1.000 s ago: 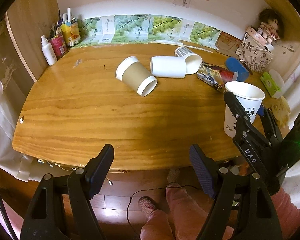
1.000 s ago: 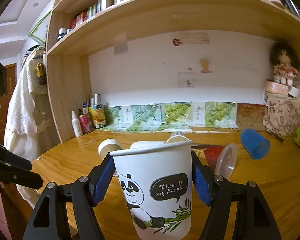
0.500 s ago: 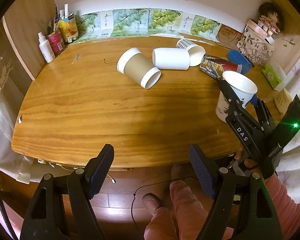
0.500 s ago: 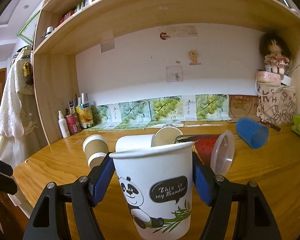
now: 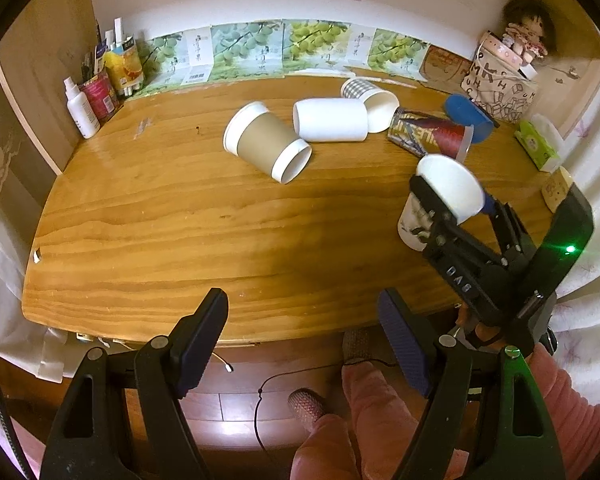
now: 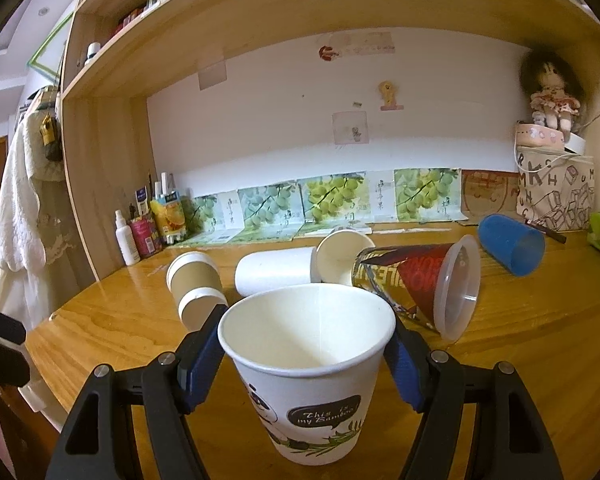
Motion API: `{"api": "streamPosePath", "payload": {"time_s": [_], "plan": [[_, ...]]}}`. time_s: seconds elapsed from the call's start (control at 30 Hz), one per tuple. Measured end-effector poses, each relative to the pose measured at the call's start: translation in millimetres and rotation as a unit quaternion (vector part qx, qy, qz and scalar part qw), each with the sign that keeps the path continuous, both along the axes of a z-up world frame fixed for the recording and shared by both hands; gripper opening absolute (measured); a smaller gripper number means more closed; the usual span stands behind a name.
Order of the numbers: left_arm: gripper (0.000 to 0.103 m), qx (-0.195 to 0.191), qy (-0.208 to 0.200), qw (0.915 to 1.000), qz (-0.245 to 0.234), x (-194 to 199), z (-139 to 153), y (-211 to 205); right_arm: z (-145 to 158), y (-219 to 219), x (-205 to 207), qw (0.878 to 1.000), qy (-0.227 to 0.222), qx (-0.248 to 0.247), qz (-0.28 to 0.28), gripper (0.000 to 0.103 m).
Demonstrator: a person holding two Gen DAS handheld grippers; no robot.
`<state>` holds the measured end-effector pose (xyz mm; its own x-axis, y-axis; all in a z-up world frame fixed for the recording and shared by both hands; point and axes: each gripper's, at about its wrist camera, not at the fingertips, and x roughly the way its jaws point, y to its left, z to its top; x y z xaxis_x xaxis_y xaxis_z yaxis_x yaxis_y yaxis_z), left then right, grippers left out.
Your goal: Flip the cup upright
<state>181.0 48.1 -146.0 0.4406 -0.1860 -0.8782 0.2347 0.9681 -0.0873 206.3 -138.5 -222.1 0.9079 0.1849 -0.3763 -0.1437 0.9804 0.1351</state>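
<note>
Panda cup point(image 6: 312, 376) upright, mouth at twelve o'clock, long axis vertical, clamped just under its rim by the right gripper point(image 6: 306, 354) low over the table point(image 5: 172, 220); left gripper point(image 5: 304, 344) released, empty, well apart at nine o'clock.

Your left tongs point(image 5: 304, 344) hang wide apart before the near edge of the surface point(image 5: 160, 232), holding nothing. Right of the brown cup point(image 5: 266, 146), your right tongs point(image 5: 454, 204) clamp the upright white cup point(image 5: 446, 196). Just behind the brown cup lie a white cup point(image 5: 332, 120), a checked cup point(image 5: 370, 100) and a printed cup point(image 5: 428, 136), all on their sides.
</note>
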Motion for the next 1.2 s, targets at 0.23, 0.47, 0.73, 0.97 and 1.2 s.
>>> {"api": "streamPosePath", "payload": {"time_s": [0.23, 0.47, 0.73, 0.97, 1.2], "plan": [[0.081, -0.014, -0.007, 0.9999, -0.005, -6.1, 19.2, -1.2, 3.2, 7.7, -3.2, 0.998, 0.048, -0.031, -0.001, 0.083], [0.081, -0.029, -0.021, 0.9989, 0.030, -14.2, 35.4, -3.5, 18.5, 3.5, -27.9, 0.991, 0.125, -0.040, 0.008, 0.083], [0.092, -0.048, -0.054, 0.9946, 0.074, -37.4, 62.3, -27.8, 68.9, -13.3, -69.5, 0.980, 0.187, -0.064, 0.020, 0.085], [0.100, -0.065, -0.068, 0.9885, 0.119, -58.1, 81.1, -47.5, 115.9, -41.3, -91.2, 0.978, 0.200, -0.042, 0.034, 0.092], [0.100, -0.050, -0.111, 0.9821, 0.144, -68.7, 107.6, -59.3, 161.3, -57.9, -113.7, 0.985, 0.164, -0.042, 0.038, 0.103]]}}
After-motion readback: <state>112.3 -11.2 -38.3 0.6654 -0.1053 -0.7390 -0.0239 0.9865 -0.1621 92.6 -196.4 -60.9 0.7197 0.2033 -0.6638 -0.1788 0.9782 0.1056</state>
